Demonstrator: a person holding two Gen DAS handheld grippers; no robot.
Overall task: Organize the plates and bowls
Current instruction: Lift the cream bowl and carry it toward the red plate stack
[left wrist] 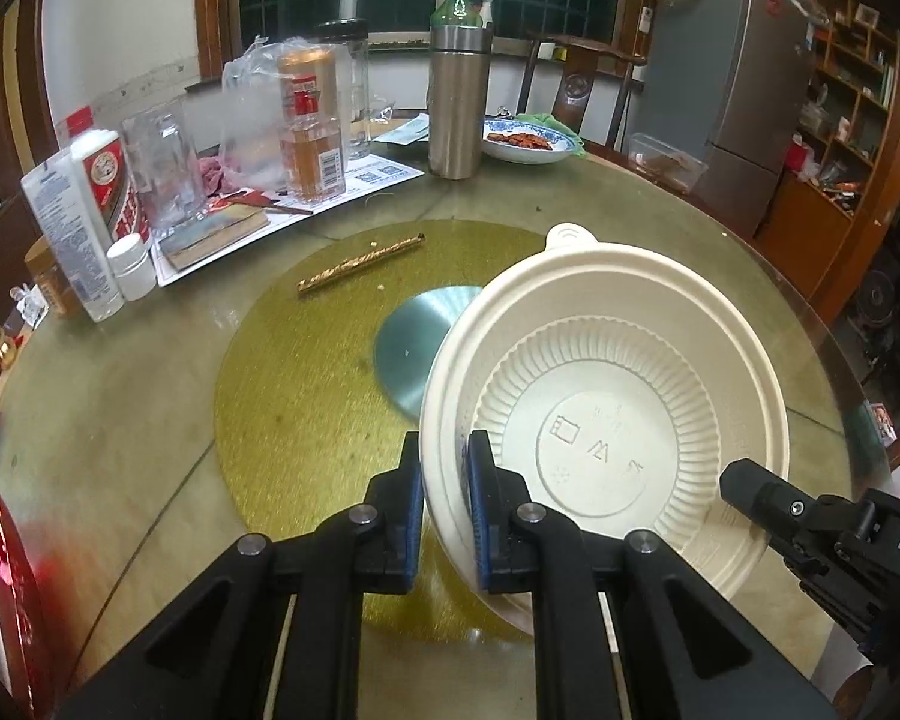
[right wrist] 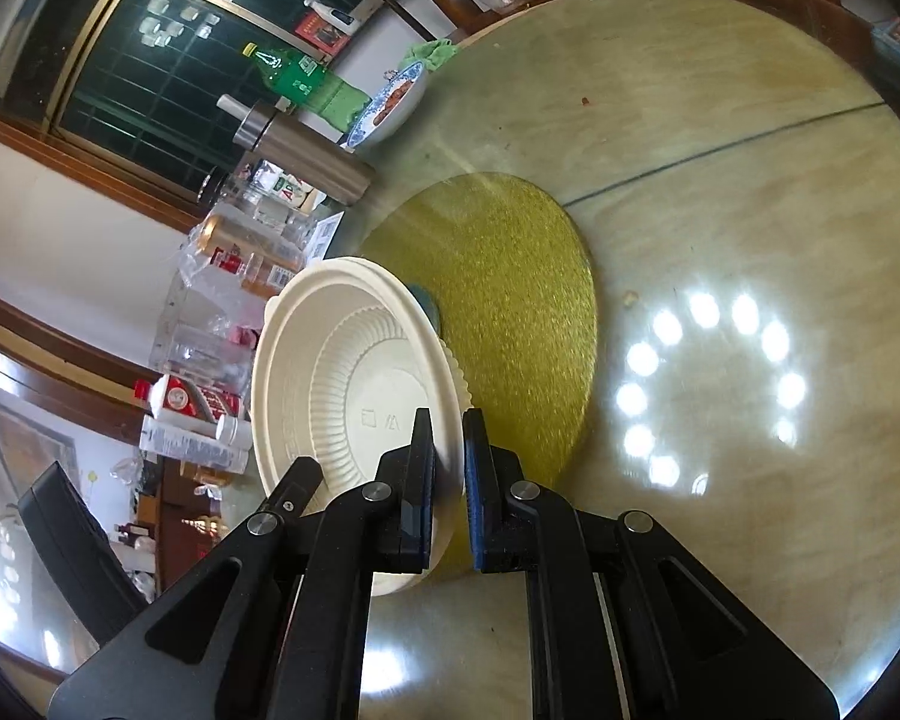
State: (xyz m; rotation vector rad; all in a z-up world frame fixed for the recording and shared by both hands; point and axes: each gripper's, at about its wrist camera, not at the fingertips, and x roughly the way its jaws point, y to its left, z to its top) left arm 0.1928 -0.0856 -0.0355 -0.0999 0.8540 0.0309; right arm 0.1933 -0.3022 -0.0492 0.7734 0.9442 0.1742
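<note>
A cream plastic bowl with a ribbed inner wall is held tilted above the round gold mat. A second cream rim shows just under it, so it looks like a nested stack. My left gripper is shut on the bowl's near-left rim. My right gripper is shut on the rim at the opposite side; the bowl fills the left of that view. One right finger pokes in at the right of the left wrist view.
The round glass-topped table holds clutter at the back left: bottles, a clear jar, a steel flask, a book. A blue-patterned dish of food sits at the back. A wrapped stick and a silver disc lie on the mat.
</note>
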